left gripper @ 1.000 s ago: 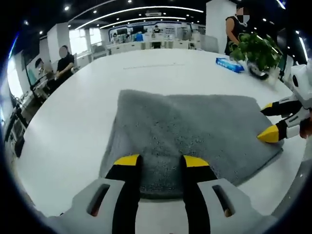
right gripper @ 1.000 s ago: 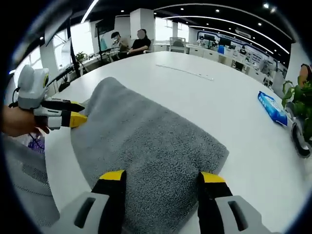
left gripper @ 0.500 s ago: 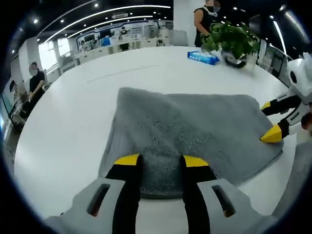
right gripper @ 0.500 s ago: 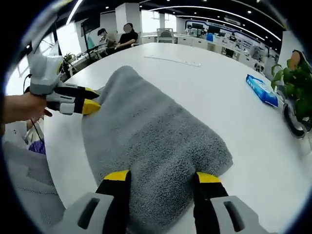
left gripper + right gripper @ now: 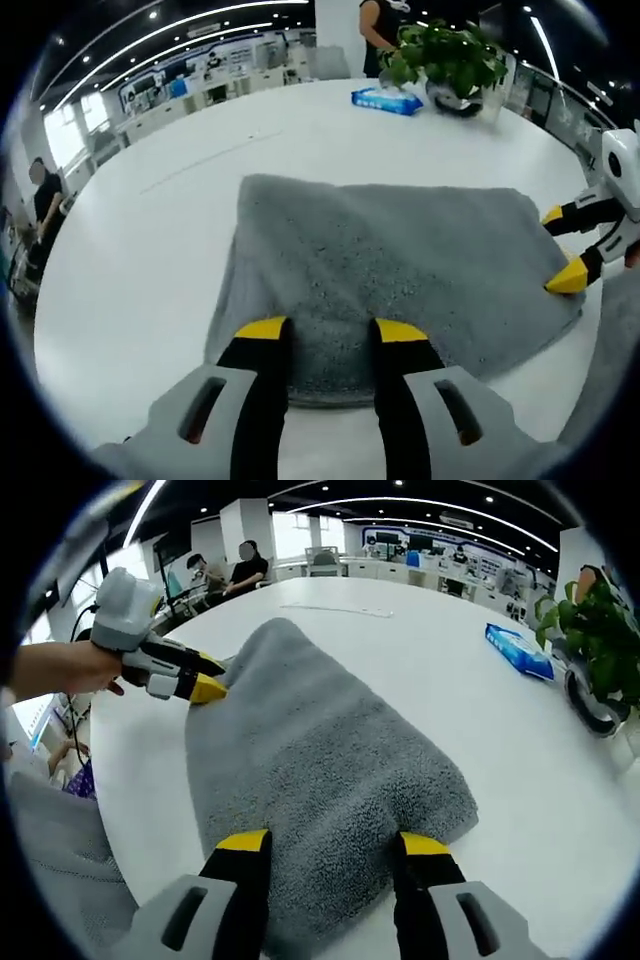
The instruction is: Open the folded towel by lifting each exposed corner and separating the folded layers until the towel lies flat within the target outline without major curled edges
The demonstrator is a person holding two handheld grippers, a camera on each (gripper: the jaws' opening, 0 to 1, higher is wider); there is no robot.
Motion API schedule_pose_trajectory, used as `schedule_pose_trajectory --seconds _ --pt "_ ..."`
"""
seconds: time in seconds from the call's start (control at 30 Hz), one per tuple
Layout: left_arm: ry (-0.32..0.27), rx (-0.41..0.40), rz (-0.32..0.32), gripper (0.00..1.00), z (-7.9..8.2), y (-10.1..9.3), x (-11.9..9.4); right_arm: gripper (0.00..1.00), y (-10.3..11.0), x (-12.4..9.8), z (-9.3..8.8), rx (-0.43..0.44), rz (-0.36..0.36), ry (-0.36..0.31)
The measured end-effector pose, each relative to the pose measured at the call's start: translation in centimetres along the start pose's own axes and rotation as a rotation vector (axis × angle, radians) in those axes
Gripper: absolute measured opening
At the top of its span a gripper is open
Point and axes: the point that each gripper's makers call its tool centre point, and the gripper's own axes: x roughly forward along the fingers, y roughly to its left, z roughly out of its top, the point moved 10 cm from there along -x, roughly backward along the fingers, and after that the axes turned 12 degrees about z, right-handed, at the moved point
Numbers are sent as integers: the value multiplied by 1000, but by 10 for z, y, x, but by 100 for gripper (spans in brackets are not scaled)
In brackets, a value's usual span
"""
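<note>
Both grippers have their jaws spread, straddling the near edge of the folded grey towel: the left gripper (image 5: 330, 330) at one end of that edge, the right gripper (image 5: 335, 842) at the other. The towel (image 5: 390, 260) lies flat on the white table (image 5: 150, 230), its long axis running from one gripper to the other. Each looks placed to close on its own corner. Beyond sit a blue packet (image 5: 518, 648) and a potted plant (image 5: 450, 60).
</note>
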Motion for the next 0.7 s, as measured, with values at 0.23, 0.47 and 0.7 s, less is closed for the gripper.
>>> schedule_pose_trajectory --seconds 0.23,0.47,0.7 --pt "36 98 -39 30 15 0 11 46 1 -4 -4 6 5 2" --pt "26 141 -46 30 28 -2 22 46 6 -6 -7 6 8 9" --pt "17 217 -64 29 45 -2 37 46 11 -9 -11 9 29 12"
